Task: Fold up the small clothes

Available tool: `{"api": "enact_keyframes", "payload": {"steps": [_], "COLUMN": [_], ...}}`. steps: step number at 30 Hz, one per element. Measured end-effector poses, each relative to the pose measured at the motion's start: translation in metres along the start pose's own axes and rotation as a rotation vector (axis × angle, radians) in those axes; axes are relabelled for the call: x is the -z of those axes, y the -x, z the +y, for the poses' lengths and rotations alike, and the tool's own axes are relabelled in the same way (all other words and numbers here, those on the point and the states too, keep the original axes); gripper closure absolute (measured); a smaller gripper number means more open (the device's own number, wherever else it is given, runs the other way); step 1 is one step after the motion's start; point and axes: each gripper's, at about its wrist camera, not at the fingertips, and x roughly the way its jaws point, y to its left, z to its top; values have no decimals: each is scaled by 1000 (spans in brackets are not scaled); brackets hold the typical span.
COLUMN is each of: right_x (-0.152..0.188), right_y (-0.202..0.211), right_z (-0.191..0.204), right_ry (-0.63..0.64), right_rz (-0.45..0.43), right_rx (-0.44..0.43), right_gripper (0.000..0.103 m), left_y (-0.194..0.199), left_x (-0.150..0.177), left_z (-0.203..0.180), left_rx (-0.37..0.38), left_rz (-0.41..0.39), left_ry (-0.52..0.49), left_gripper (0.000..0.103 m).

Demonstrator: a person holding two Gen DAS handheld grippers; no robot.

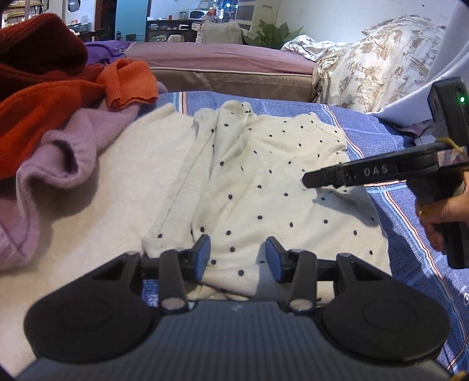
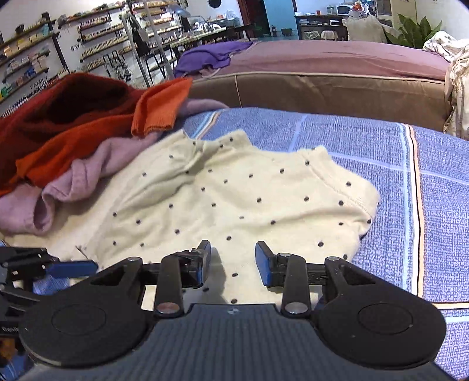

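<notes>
Top (image 1: 263,181): cream knit, dark dots, flat on blue woven bedspread (image 2: 381,152).
Left tongs (image 1: 238,258): apart, empty.
Right tongs (image 2: 233,263): apart, empty.

cream dotted top (image 2: 234,199), partly folded, on blue blanket (image 2: 395,164)

Clothes pile (image 2: 73,140) crowds left; blue bedspread (image 2: 410,190) right clear.

Home: bed (image 2: 337,58), microwave (image 2: 343,9), stocked wall shelves (image 2: 96,35).
</notes>
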Motion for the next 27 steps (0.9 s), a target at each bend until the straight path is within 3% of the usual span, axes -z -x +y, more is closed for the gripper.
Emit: {"api": "enact_keyframes", "payload": {"steps": [2,4,6,8,13,19,23,27], "right_x": [4,5,3,3,22,65,79,81], "right_y": [-5,2,18,34,65,69,67,61], "right_z": [-1,-5,-6,-8,-20,-28,-31,-38], "right_ry": [-15,-58,-84,-80,-131,-209,-265,-309], "right_rz": [4,-40,-103,-138,-139,-65,-50,-50], "right_rx": [5,-1,-9,-18,-28,-38,-81,-113], "right_gripper": [39,37,26,6,4,4,4,4], "left_y": [1,12,31,47,57,28,4,-15], "left_x": [-5,-9,-9,-5,20,43,35,23], "left_z": [3,7,9,13,25,36,32,41], "left_rx": [20,30,54,102,175,263,211,215], "left_rz": [3,-16,-56,-63,-20,45,52,5], "left_ry": [17,51,77,118,244,431,436,512], "left_gripper": [51,15,6,6,6,8,8,8]}}
